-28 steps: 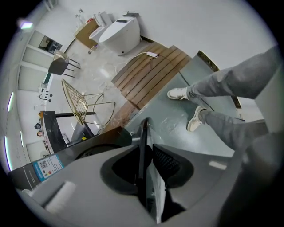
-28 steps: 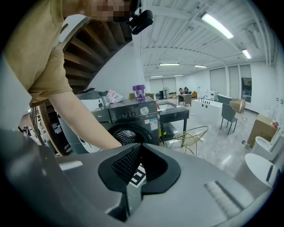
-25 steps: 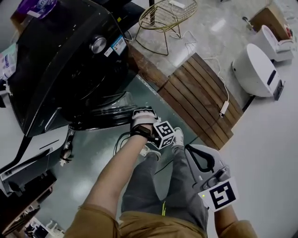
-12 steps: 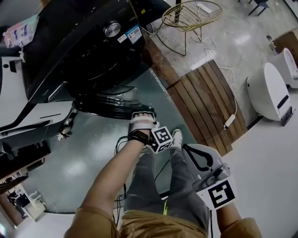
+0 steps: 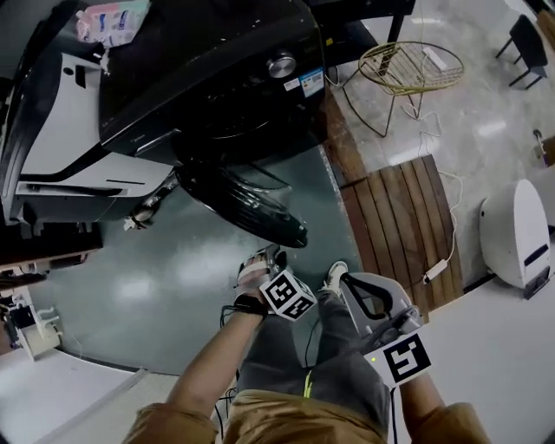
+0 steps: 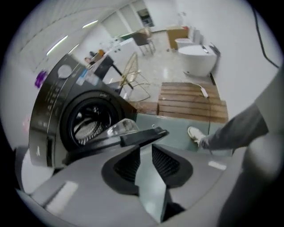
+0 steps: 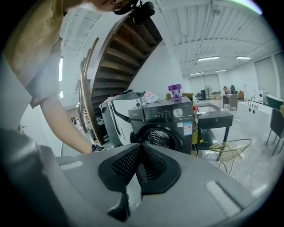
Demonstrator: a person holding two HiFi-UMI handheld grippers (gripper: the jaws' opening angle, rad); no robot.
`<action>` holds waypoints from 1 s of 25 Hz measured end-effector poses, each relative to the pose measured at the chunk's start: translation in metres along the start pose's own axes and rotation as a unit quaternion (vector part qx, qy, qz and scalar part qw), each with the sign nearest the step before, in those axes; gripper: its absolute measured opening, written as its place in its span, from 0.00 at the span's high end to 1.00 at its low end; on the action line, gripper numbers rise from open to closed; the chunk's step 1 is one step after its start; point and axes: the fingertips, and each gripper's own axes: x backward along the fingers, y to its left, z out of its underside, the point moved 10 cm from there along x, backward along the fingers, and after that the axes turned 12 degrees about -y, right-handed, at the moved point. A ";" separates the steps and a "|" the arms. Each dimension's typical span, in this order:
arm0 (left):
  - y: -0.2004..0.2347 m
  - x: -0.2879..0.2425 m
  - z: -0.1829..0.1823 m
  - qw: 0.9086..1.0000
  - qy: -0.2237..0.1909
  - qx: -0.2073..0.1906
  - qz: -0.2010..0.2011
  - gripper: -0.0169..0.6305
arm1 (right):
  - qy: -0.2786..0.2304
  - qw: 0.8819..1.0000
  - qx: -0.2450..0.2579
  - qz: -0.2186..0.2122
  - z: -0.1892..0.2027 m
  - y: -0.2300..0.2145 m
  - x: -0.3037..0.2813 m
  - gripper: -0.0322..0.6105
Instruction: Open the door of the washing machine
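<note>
The black washer stands at the top of the head view; the brand mark on its panel is too small to read. Its door is swung wide open over the green floor, and the drum shows in the right gripper view. The left hand-held gripper points down beside the door's free edge; the dark rim lies across just past the tips, not between them; the jaws stand narrowly apart with only floor in the gap, and they have just been closing. The right hand-held gripper is well apart from the door, its tips together on nothing. Each marker cube carries black-and-white square codes, no letters. A pack on top has blue print, unreadable; a blue-and-white sticker beside the knob is also too small to read.
</note>
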 end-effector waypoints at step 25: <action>0.001 0.054 0.128 0.842 -0.070 0.515 -0.142 0.65 | 0.078 0.980 0.051 -0.175 0.006 0.077 -0.066 0.94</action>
